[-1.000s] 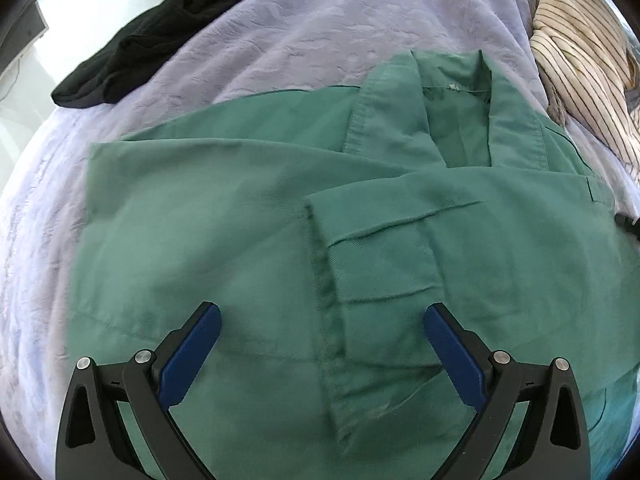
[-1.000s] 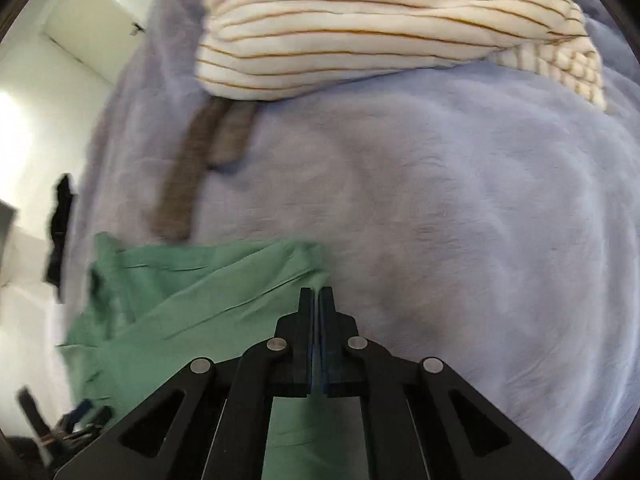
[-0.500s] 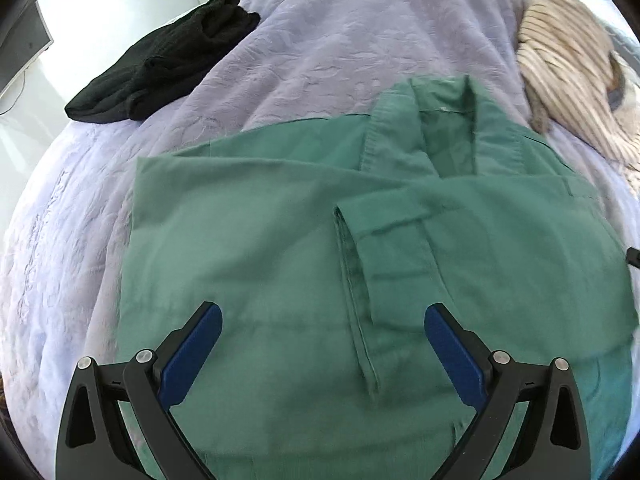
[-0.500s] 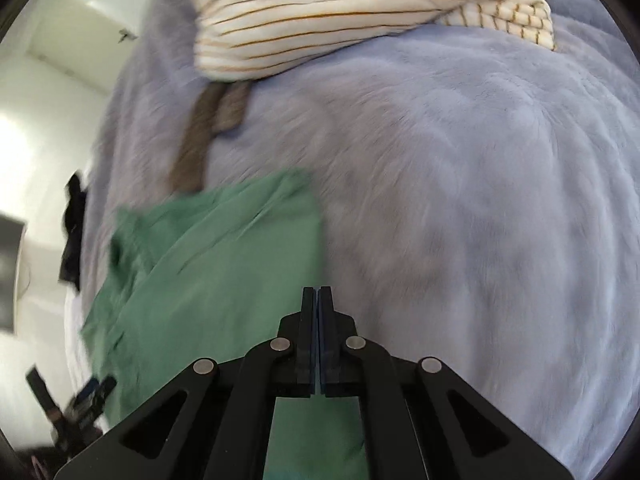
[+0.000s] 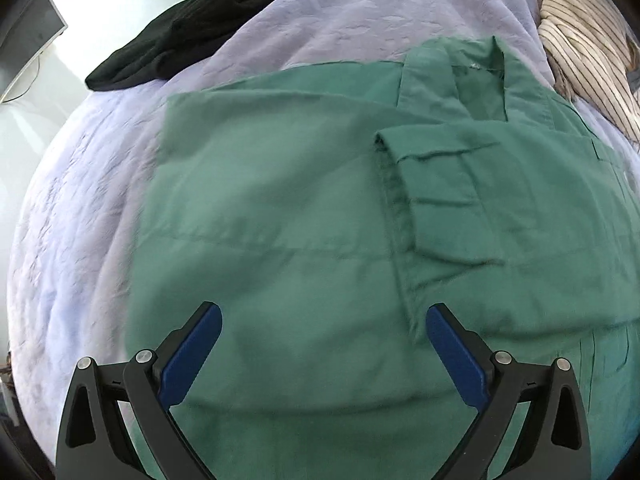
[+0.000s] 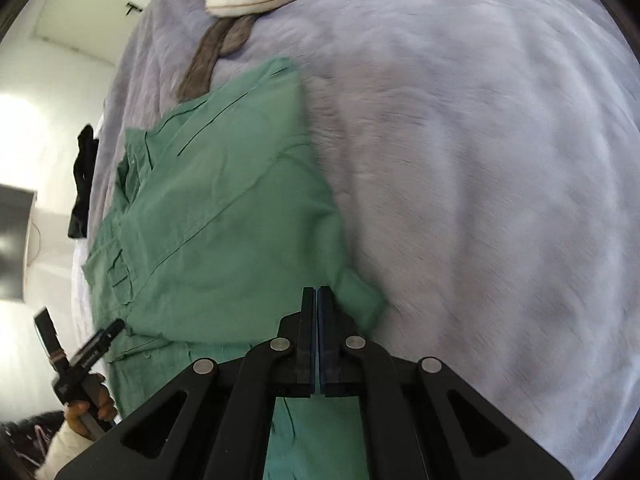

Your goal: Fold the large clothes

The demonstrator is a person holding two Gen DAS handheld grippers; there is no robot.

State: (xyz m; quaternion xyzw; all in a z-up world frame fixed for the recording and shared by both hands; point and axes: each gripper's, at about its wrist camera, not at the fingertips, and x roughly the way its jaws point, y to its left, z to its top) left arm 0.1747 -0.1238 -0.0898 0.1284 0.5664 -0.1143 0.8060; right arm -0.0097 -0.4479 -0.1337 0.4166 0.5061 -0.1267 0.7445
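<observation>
Shirt (image 5: 304, 240) hem cut off at bottom edge, left edge motion-blurred. Striped garment (image 5: 592, 40) cropped at right rim. Right gripper (image 6: 317, 300) hides the cloth beneath it.

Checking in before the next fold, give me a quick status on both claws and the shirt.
Left claw open, above green shirt. Right claw shut, grip on shirt unclear. Sleeve folded in, collar flat on bed cover. Striped garment lies beside the collar.

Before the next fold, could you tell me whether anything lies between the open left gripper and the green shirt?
Nothing visible does. The left gripper hangs open directly over the shirt, with only bare green cloth between its fingers. The black garment and striped garment lie beyond the collar.
</observation>
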